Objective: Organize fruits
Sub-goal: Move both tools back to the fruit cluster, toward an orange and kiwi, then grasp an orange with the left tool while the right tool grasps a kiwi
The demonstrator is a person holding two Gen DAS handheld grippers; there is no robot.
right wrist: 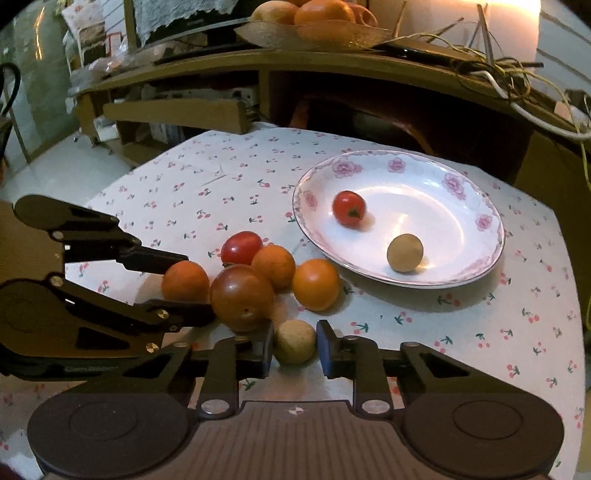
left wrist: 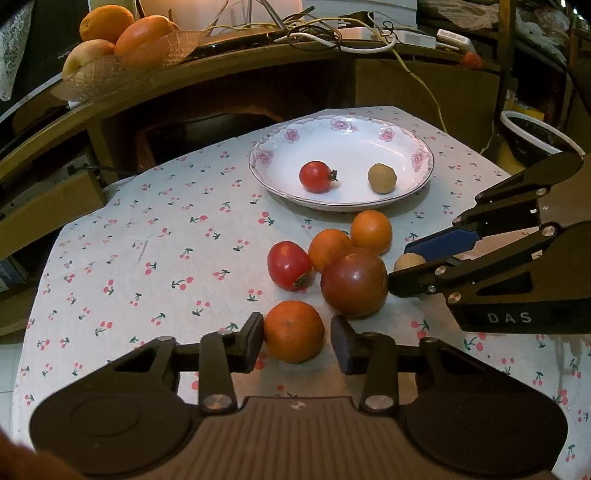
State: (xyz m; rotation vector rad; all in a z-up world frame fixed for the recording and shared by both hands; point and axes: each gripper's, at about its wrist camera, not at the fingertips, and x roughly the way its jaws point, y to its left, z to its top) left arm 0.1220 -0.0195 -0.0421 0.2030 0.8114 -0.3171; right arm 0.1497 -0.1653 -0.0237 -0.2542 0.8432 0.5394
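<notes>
So both tongs are down at the fruit pile on the desk (left wrist: 147, 229), which has a cherry-print cloth over it. Using the flowered plate (right wrist: 491, 218) as the landmark: inside it sit a small red tomato (right wrist: 349, 208) and a tan round fruit (right wrist: 405, 252), apart from each other. Just beside the plate's near rim is the cluster: two small oranges (left wrist: 371, 232) touching each other, a red tomato (left wrist: 289, 264) on the far-from-plate side, and a big dark reddish tomato (left wrist: 354, 282) pressed against them. Left tongs (left wrist: 297, 341) are spread apart around a third orange (left wrist: 293, 331), one finger touching or nearly touching its side and the other with a visible gap, so not clamped yet. Right tongs (right wrist: 295, 349) are also apart, straddling a second tan round fruit (right wrist: 294, 341) that sits on the cloth just on the near side of the dark tomato, well short of the plate. Way behind the plate, up on a wooden shelf, there's a glass bowl (left wrist: 110, 79) with bigger oranges and an apple, plus a tangle of cables (left wrist: 332, 35)
</notes>
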